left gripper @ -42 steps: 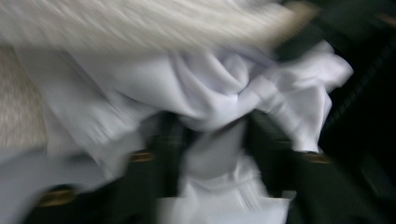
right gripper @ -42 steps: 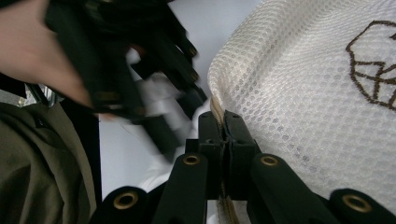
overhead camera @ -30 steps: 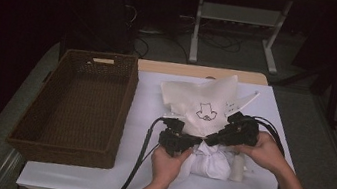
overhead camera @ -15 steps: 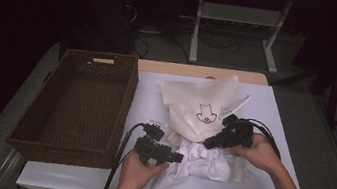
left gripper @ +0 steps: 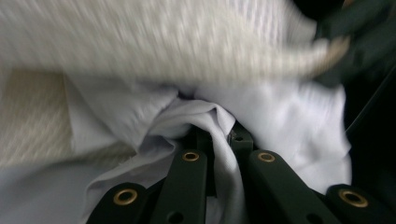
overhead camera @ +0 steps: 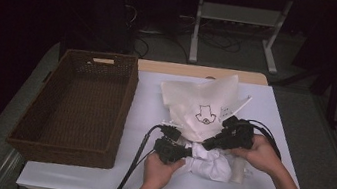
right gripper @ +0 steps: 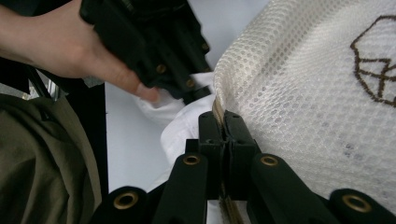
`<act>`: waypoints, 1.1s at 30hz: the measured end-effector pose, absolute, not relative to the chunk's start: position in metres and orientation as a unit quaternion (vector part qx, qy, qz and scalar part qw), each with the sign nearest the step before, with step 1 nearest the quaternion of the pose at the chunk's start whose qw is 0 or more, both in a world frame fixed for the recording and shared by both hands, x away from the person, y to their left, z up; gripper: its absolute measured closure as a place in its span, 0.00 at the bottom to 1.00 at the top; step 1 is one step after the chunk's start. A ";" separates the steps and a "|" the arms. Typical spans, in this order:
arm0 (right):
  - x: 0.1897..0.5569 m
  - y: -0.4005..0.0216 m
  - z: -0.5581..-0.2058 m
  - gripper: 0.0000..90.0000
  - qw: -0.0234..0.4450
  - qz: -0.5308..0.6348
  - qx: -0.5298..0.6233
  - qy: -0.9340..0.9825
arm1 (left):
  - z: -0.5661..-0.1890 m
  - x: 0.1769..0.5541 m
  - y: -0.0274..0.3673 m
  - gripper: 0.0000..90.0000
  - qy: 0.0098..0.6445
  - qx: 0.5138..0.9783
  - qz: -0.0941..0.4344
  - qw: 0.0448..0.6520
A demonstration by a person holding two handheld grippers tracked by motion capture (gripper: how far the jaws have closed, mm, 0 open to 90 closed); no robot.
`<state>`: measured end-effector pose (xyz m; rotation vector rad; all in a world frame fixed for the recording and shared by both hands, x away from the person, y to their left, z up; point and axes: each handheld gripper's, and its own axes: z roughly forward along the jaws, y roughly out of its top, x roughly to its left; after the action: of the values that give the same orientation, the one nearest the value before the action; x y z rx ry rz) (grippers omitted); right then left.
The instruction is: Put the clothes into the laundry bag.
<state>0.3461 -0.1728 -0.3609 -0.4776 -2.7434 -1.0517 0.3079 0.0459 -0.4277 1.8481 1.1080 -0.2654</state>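
High view: left gripper clamps white cloth; right gripper pinches mesh bag edge above it.

Motion blur smears the mesh bag in the left gripper view. White cloth covers the jaw tips there, probably pinched between them.

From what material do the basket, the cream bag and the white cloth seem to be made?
Basket: probably woven wicker or rattan, dark brown and matt; the plaited weave shows.
Cream bag: likely synthetic mesh, with small honeycomb holes and a brown stitched figure.
White cloth: soft thin fabric, perhaps cotton, which creases between the left gripper's jaws.
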 end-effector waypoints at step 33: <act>0.349 -0.178 -0.364 0.97 0.090 -0.351 -0.168 -0.917 | -0.412 0.279 0.084 0.41 0.401 0.827 -0.086 0.385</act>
<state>0.3492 -0.1777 -0.3642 -0.4998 -2.7250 -1.0433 0.2790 0.0841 -0.4123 2.1061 1.0205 -0.2178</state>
